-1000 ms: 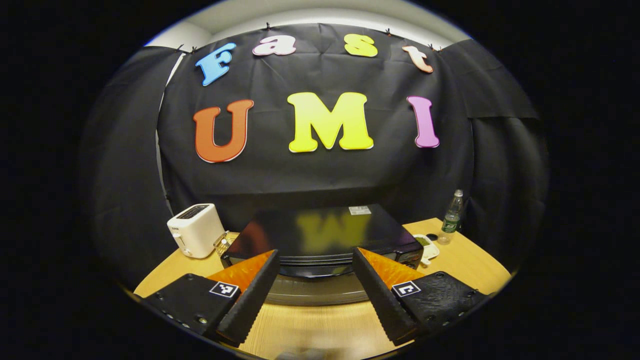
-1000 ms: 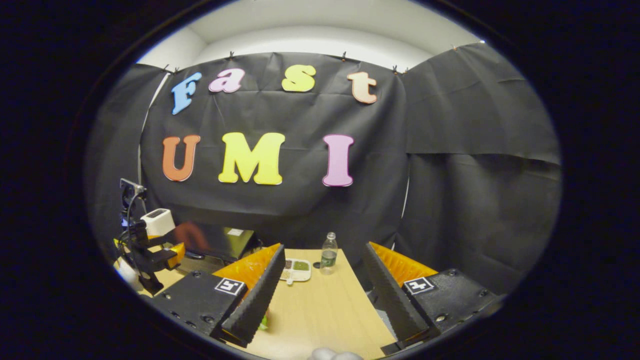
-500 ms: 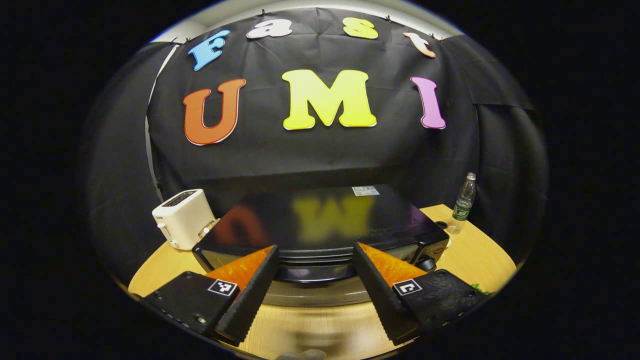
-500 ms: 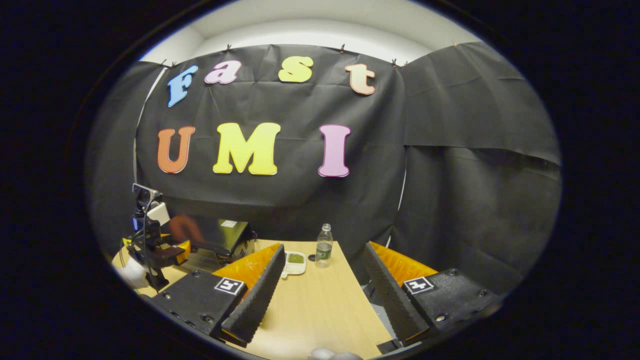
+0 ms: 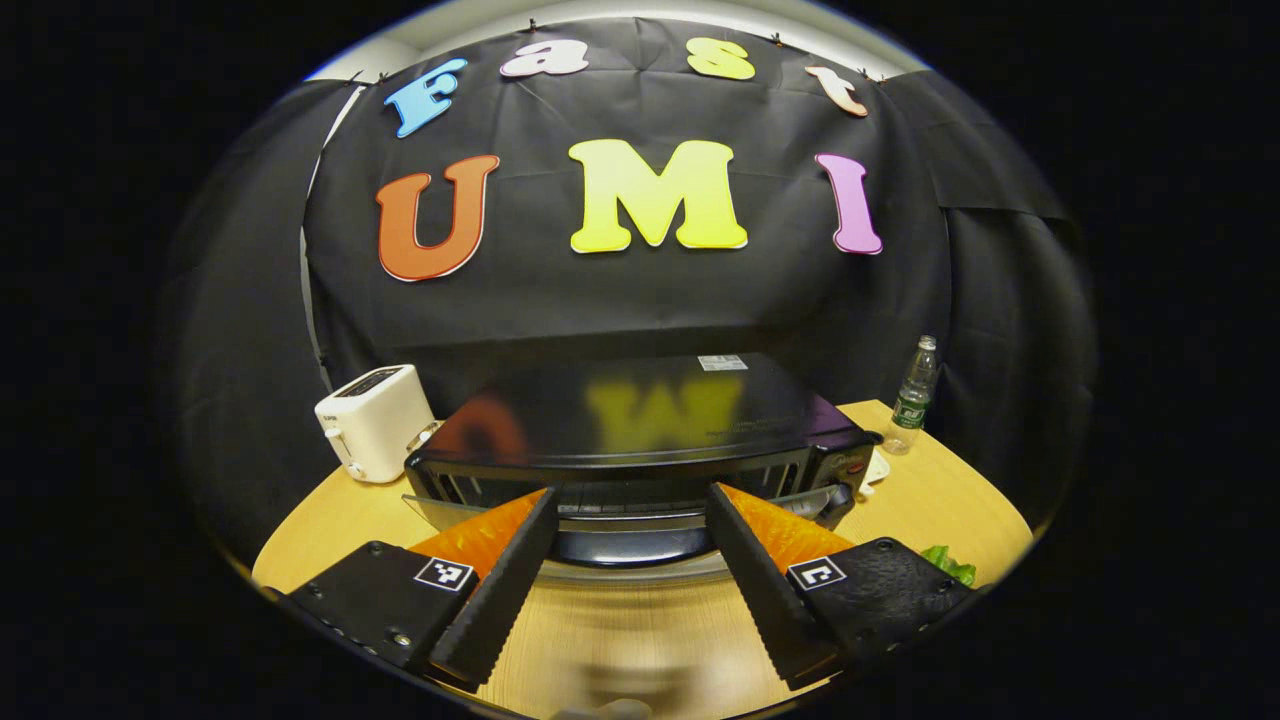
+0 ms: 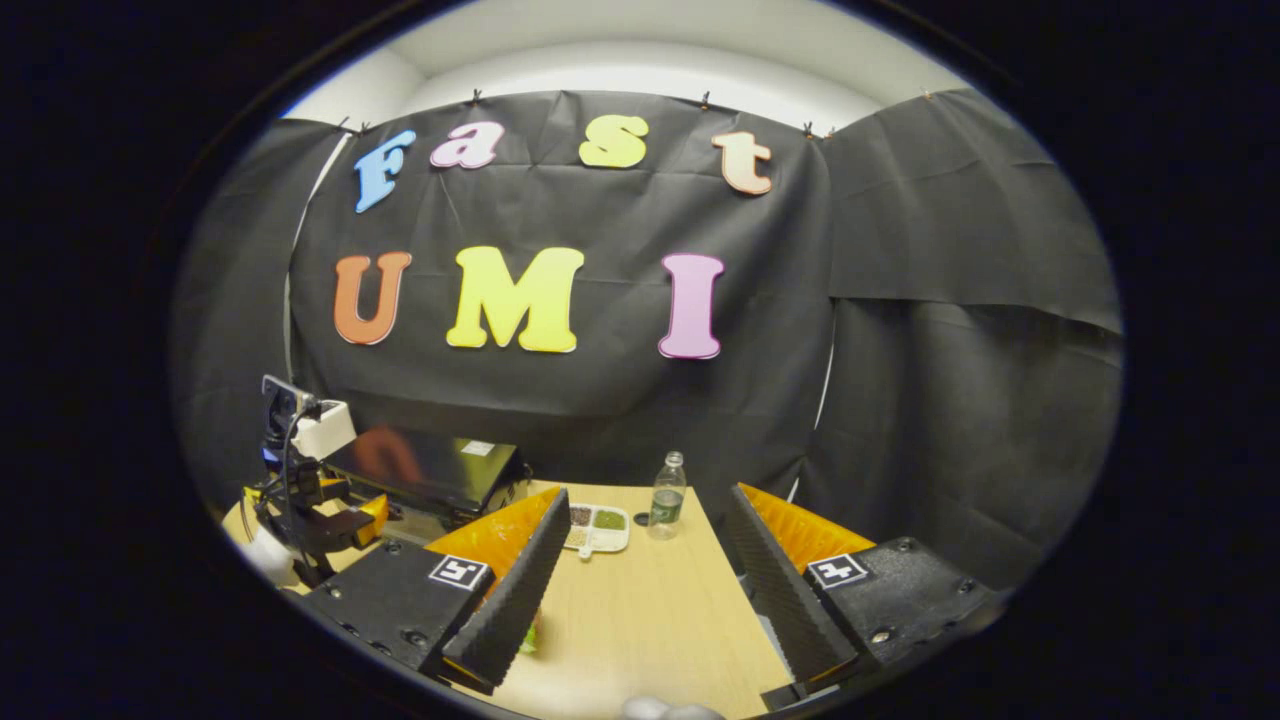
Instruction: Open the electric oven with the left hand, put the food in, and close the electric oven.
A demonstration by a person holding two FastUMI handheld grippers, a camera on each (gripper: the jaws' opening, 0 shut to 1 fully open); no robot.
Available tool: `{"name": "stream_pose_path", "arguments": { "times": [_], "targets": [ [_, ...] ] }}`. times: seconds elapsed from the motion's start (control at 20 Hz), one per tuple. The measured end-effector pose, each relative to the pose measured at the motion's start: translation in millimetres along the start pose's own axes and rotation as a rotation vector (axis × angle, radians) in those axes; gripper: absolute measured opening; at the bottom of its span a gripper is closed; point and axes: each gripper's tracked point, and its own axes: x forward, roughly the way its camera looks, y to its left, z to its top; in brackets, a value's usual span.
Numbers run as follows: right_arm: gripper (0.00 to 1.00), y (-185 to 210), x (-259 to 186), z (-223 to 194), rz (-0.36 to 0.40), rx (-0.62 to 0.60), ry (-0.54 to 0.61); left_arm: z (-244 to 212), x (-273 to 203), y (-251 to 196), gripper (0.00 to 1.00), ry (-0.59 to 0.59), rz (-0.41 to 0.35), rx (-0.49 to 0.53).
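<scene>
Evidently the door-opening step is underway: the left gripper (image 5: 630,570) is standing with jaws spread before the electric oven (image 5: 640,440) (its door handle (image 5: 630,545) lying between them). Next, they'll be needing to close on it; the right gripper (image 6: 645,585) is waiting, jaws apart, over the bench (image 6: 640,610).

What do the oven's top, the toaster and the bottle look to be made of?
Oven: top looks like glossy dark painted metal, since it mirrors the wall behind; coating unclear. Toaster: smooth off-white casing, probably plastic, possibly painted metal. Bottle: clear and see-through with a label band, most likely thin plastic.
</scene>
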Motion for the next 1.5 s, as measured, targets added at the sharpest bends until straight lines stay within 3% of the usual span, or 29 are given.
{"name": "stream_pose_path", "arguments": {
  "times": [0.1, 0.15, 0.8, 0.85, 0.95, 1.0, 1.05, 1.2, 1.4, 1.45, 1.5],
  "targets": [
    [1.0, 3.9, -1.4, -2.1, 0.01, -0.003, 0.001, -12.4, -16.8, -3.0, 0.98, 0.01, -0.006, -0.004],
    [0.96, 6.4, -2.5, -3.5, 0.019, -0.005, 0.004, -19.9, -21.3, -2.6, 0.98, 0.021, -0.006, -0.006],
    [0.96, 27.4, -22.2, -35.7, 0.078, -0.05, 0.056, -115.9, -68.3, -9.0, 0.98, 0.162, -0.017, -0.015],
    [1.0, 27.4, -23.3, -38.1, 0.077, -0.049, 0.06, -122.6, -70.7, -9.6, 0.98, 0.175, -0.018, -0.013],
    [0.96, 29.2, -24.2, -43.6, 0.077, -0.049, 0.068, -138.7, -71.4, -10.2, 0.98, 0.202, -0.018, -0.011],
    [0.96, 29.6, -25.1, -46.6, 0.077, -0.051, 0.073, -147.7, -71.6, -8.9, 0.9, 0.223, -0.02, -0.005],
    [0.96, 29.9, -25.2, -48.6, 0.076, -0.054, 0.077, -155.0, -70.7, -9.7, 0.97, 0.242, -0.022, -0.004],
    [0.96, 30.1, -26.4, -50.7, 0.075, -0.063, 0.08, -179.4, -67.5, -8.4, 0.96, 0.297, -0.02, -0.028],
    [0.96, 28.7, -26.7, -51.6, 0.071, -0.07, 0.076, -177.7, -68.0, -8.7, 0.96, 0.282, -0.02, -0.018],
    [0.96, 28.4, -26.8, -51.0, 0.07, -0.067, 0.077, -176.0, -67.9, -7.2, 1.0, 0.277, -0.018, -0.019],
    [0.96, 28.4, -26.4, -51.7, 0.071, -0.064, 0.078, -174.4, -69.1, -5.4, 0.96, 0.274, -0.014, -0.018]
  ]
}}
